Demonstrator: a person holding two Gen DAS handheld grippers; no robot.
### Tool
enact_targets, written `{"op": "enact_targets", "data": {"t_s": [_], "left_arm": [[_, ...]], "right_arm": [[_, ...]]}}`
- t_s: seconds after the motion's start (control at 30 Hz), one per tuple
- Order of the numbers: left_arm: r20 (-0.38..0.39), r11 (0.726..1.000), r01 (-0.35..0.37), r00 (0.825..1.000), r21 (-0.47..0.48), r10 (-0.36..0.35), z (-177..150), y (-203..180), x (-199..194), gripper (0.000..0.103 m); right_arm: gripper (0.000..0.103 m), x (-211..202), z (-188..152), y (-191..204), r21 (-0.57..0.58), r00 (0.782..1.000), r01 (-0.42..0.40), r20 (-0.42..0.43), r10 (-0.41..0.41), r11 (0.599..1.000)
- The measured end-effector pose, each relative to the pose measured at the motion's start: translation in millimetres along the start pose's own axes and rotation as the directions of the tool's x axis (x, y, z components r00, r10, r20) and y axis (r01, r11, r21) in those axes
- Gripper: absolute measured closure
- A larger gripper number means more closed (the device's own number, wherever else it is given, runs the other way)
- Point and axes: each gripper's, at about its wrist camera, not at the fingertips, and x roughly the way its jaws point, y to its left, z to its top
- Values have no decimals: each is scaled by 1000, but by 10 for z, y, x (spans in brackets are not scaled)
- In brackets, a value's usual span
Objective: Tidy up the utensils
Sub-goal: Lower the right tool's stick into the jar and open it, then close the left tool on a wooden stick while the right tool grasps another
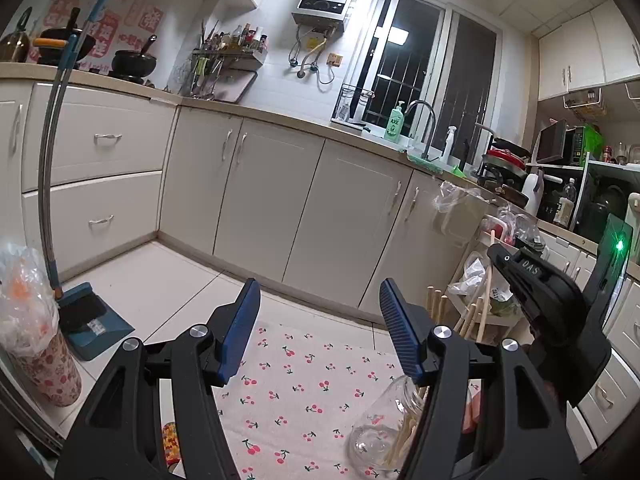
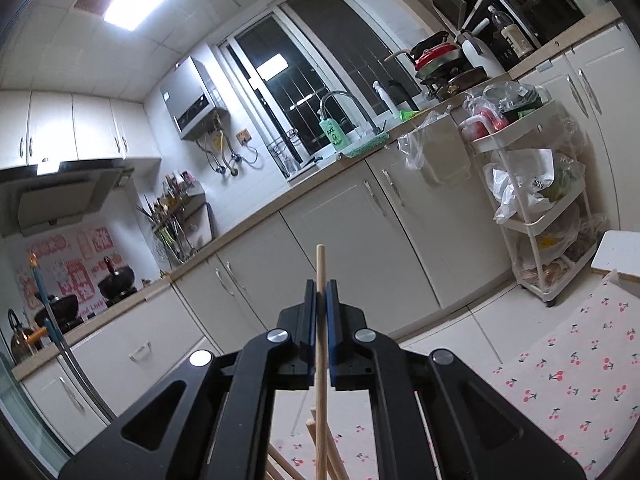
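Wooden chopstick [image 2: 320, 276] clamped in right hand-held gripper [image 2: 320, 296], left hand-held gripper [image 1: 320, 316] parted, empty, glass jar [image 1: 384, 428] below.

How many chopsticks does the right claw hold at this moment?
1. One wooden chopstick stands upright between the shut pads of the right claw. Other chopsticks lie below, partly hidden by the claw and not held.
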Motion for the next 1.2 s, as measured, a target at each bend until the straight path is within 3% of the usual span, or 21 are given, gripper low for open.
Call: {"op": "enact_targets", "data": {"t_s": [0.53,0.7,0.73,0.8,0.97,1.07,1.17,1.2], "left_arm": [[-14,1000,-14,1000,-17,14,-40,52,46,44],[-34,1000,-25,999,-20,24,-68,55,65,43],[-38,999,-27,999,-21,26,-67,51,70,43],[-55,999,-34,998,-24,33,-80,58,68,43],[-127,997,-65,990,-45,59,-237,109,-36,39],[-199,997,-62,979,-39,53,-410,120,-122,38],[-281,999,-39,959,-2,37,-639,56,-208,38],[-306,999,-30,951,14,32,-712,26,-230,37]], "right_arm": [[97,-296,-257,31,-105,998,-43,-50,38,994],[96,-429,-366,26,-148,993,-49,-116,32,988],[94,-446,-390,18,-154,989,-53,-141,31,987],[72,-508,-421,-8,-166,984,-50,-179,20,985],[69,-812,-392,-155,-188,970,-48,-243,1,981],[67,-1067,-431,-353,-218,943,-18,-329,-56,976],[67,-1208,-643,-535,-257,871,-17,-479,-112,966],[67,-1243,-756,-605,-262,837,-18,-532,-129,965]]}}
